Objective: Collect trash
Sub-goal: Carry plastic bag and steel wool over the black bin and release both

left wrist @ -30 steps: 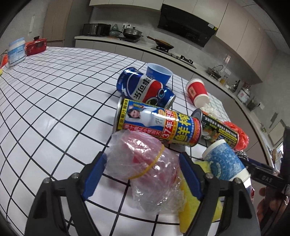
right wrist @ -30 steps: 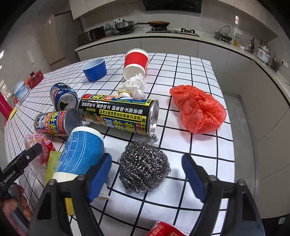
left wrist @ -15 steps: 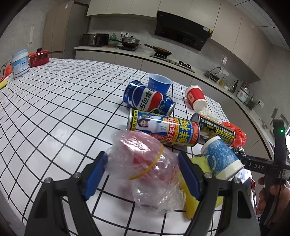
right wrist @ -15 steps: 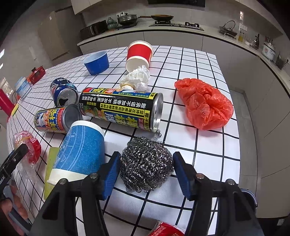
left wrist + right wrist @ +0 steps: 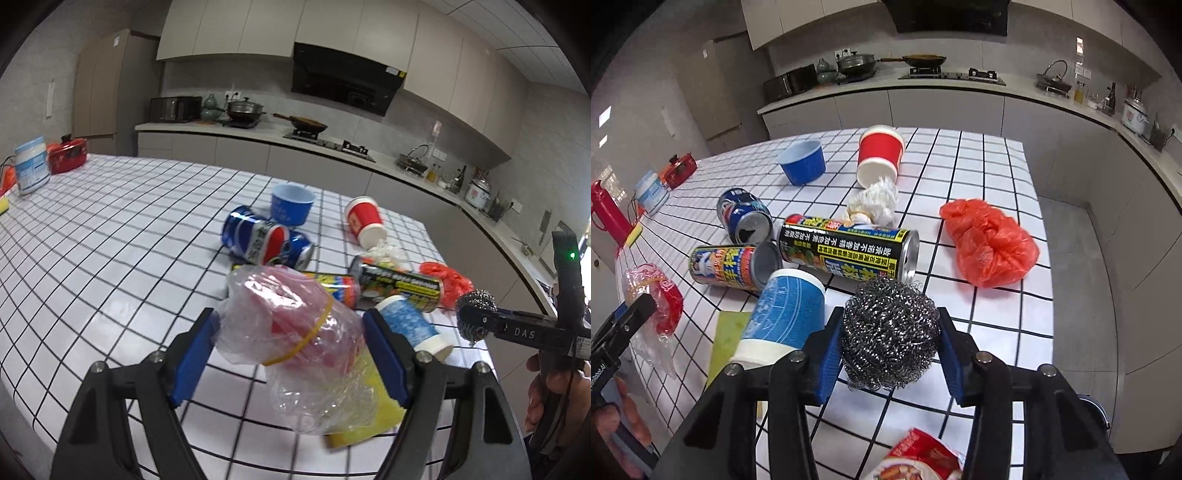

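1. Both grippers had risen since a second earlier, each lifting its load off the tiled counter [image 5: 990, 170].
2. The left gripper [image 5: 291, 354] clenched a crumpled plastic bag [image 5: 295, 343], raised above the counter's near edge.
3. The right gripper [image 5: 890, 347] was closing on a steel wool scrubber [image 5: 890, 332], pads pressing it, near the right edge.
4. Cans and cups lay mid-counter.
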A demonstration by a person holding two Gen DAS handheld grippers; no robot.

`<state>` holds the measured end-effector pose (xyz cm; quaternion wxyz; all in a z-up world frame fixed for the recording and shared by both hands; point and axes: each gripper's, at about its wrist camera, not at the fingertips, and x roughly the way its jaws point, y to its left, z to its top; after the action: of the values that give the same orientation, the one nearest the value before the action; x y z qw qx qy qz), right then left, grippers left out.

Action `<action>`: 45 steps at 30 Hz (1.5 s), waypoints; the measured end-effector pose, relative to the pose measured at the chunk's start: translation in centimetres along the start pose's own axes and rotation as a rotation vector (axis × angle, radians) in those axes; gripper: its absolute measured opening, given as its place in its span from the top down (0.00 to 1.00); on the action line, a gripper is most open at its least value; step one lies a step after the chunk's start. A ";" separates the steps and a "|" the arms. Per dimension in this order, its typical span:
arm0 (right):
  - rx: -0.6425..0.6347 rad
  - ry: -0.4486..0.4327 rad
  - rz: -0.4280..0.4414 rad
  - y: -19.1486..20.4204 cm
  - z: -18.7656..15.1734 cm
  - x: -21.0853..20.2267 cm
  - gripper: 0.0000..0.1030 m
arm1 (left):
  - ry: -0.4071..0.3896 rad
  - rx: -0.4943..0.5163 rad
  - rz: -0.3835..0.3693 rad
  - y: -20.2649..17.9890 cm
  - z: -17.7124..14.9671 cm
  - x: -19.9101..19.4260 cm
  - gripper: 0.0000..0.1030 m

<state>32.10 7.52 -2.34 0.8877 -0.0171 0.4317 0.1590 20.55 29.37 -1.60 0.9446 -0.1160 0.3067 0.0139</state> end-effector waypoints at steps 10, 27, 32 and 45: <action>0.041 -0.073 -0.028 -4.8 -1.8 -6.3 0.52 | -0.025 0.074 -0.050 -6.5 -0.7 -1.7 0.22; 0.104 -0.086 -0.089 -19.5 -9.3 -15.3 0.52 | -0.018 0.159 -0.105 -21.6 -5.5 -4.0 0.22; 0.123 -0.068 -0.109 -23.2 -11.3 -16.2 0.52 | -0.005 0.186 -0.130 -25.1 -7.2 -3.9 0.22; 0.148 0.033 -0.133 -30.2 -17.1 -14.5 0.52 | 0.061 0.248 -0.182 -33.6 -11.9 -2.4 0.23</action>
<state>19.72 -27.89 -5.06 0.8878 0.0174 0.4550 0.0669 14.99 -5.93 -2.50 0.9393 -0.0262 0.3226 -0.1134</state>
